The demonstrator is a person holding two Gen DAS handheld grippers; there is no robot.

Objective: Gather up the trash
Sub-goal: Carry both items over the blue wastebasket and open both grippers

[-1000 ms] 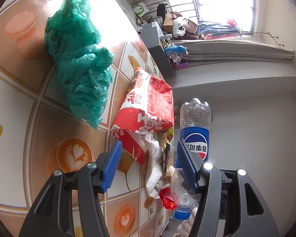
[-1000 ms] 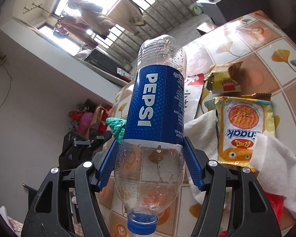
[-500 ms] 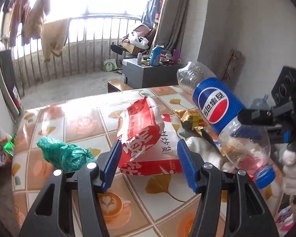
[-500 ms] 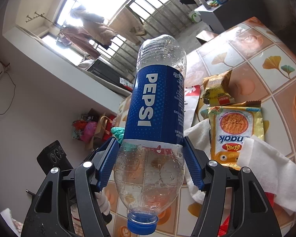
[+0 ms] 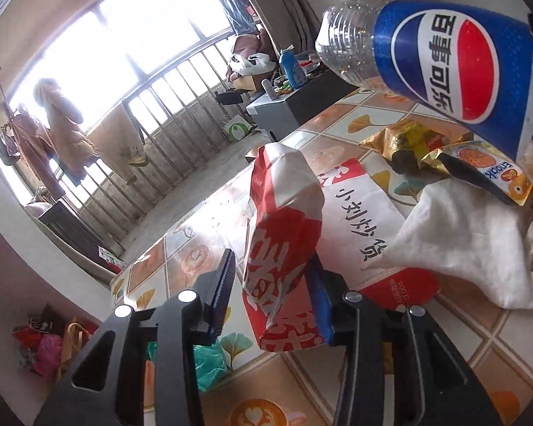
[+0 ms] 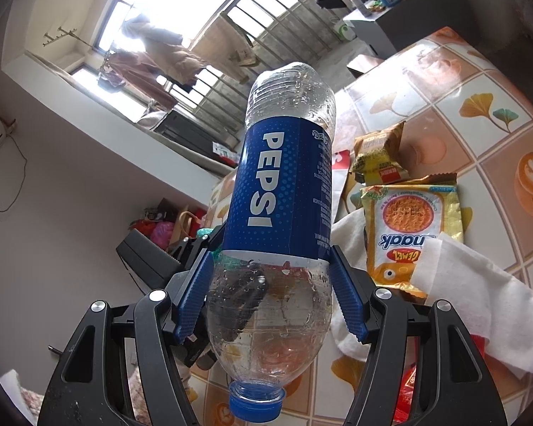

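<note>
Jaws of the left claw are closing on the upstanding fold of the red paper bag, which lies on the tiled bench; one blue pad is seen against the fold, while a gap is left at the other. A good grip would be had if the fold were kept centred and the closing finished before any lift, since thin paper is likely to slip or tear when pulled early. Beside the bag, a white tissue is draped over its flat half and may be dragged along, so a slow lift is advised. Further off, snack wrappers wait to be gathered. In the right claw the Pepsi bottle is held cap-down, clamped at its clear shoulder, and should be kept clear of the bag.
</note>
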